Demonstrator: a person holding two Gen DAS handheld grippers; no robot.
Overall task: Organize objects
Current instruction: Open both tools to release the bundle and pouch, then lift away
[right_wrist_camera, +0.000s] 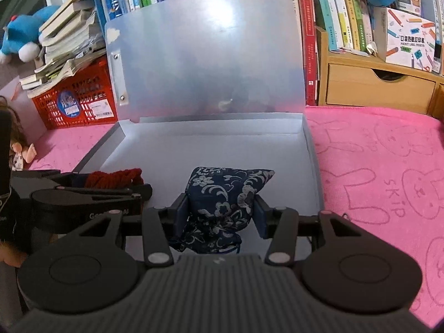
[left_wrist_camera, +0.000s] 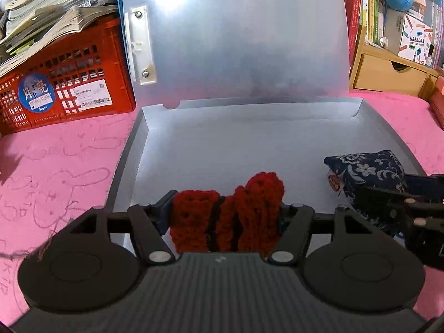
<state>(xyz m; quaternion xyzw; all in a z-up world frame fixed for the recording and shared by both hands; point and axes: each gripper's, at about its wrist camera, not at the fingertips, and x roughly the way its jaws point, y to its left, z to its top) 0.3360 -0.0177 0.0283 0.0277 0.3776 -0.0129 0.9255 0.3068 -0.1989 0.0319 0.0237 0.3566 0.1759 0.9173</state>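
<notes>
Your left gripper (left_wrist_camera: 226, 213) pinches the red crocheted yarn piece (left_wrist_camera: 230, 211) and your right gripper (right_wrist_camera: 220, 216) pinches the dark blue floral cloth pouch (right_wrist_camera: 222, 197), both over the near edge of the open grey plastic file box (left_wrist_camera: 222, 144). If you release too early, the soft things can catch on that edge and fall on the pink desk mat (right_wrist_camera: 374, 166).

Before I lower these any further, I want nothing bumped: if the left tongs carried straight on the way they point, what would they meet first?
Probably the bare floor of the open grey file box, ahead of the red crocheted piece held in the left tongs; depth is hard to judge.
</notes>
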